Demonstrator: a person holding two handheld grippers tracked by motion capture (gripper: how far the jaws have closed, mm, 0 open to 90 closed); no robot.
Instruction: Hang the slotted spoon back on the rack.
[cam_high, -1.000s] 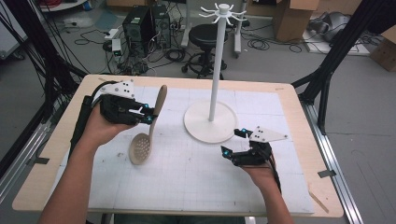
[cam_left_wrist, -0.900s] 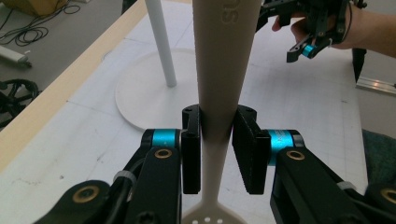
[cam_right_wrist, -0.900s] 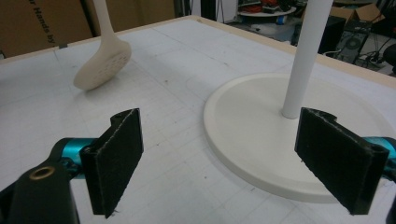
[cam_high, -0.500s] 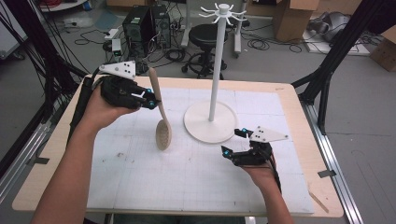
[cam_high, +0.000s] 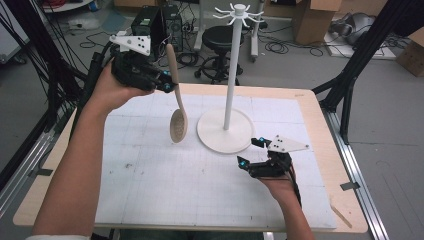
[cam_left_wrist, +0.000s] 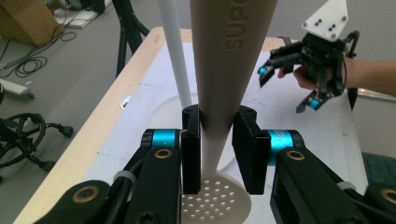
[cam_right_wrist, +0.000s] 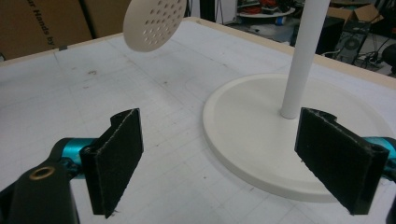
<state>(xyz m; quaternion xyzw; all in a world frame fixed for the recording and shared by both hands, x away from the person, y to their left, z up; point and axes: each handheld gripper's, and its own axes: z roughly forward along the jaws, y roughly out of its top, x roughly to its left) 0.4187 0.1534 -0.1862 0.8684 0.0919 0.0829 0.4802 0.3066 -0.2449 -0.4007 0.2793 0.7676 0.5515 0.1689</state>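
The left gripper (cam_high: 167, 85), held above the table's (cam_high: 310, 107) far-left corner at about 10 o'clock from the stand's round base (cam_high: 212, 137), has its jaws clamped on the handle of a beige slotted spoon (cam_high: 178, 122). The spoon hangs nearly upright, perforated bowl downward, clear of the white mat (cam_high: 200, 185). The right gripper (cam_high: 251, 152) rests at 4 o'clock from the white hook stand (cam_high: 233, 75), jaws apart and empty, just beside the base.
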